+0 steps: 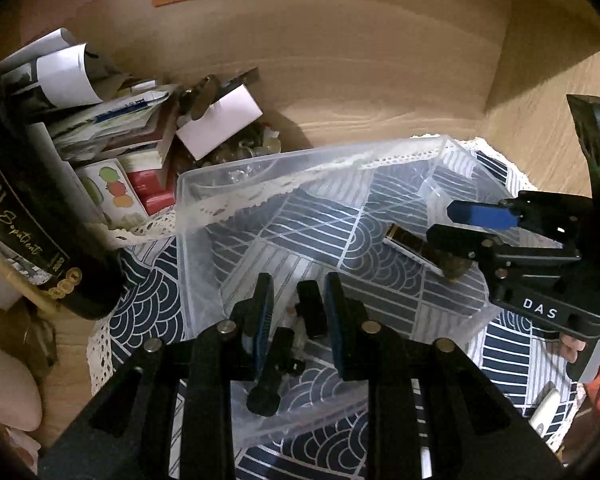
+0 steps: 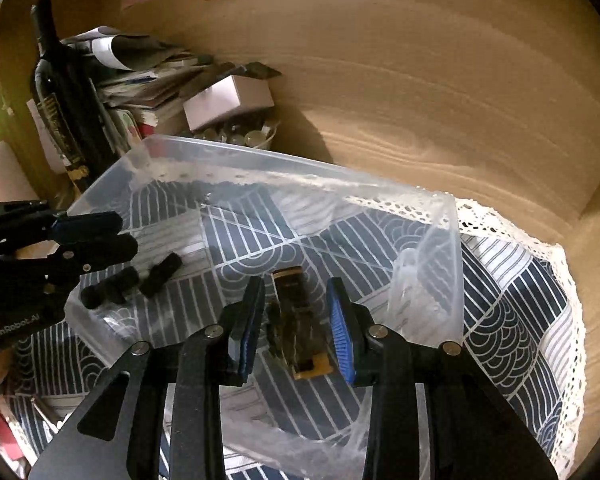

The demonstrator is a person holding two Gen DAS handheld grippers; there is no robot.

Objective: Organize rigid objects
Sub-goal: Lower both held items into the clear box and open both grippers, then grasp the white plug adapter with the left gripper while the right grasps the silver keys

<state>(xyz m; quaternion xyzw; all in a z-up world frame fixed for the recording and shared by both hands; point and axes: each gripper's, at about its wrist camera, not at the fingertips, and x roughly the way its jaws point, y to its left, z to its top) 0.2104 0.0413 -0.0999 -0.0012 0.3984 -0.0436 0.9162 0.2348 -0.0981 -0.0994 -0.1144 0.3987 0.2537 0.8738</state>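
**A:** Tool on the right [image 2: 296, 320] stands with its 2 fingers spread wide inside the clear plastic bin [image 2: 456, 240], holding nothing. A brown-and-gold object [image 2: 298, 320] lies on the bin floor between the blue pads [image 2: 340, 336], touching neither as far as I can tell.

**B:** And the left tool [image 1: 298, 316]?

**A:** Also parted and empty. It hangs over the near end of the same bin [image 1: 188, 240], with 2 small black pieces [image 1: 269, 372] lying just under its fingertips.

**B:** So which step is this?

**A:** I judge it the placing step: 3 rigid items sit in the bin, and both tools look either just let go or ready to adjust. I cannot say which.

**B:** What's left?

**A:** A cluttered pile [image 1: 112, 120] and a dark bottle [image 1: 32, 200] stand on the surface beside the bin, on or near the patterned cloth [image 1: 148, 300].

**B:** Next move?

**A:** Probably lift clear of the thin bin walls without snagging them, then reach for another loose item.
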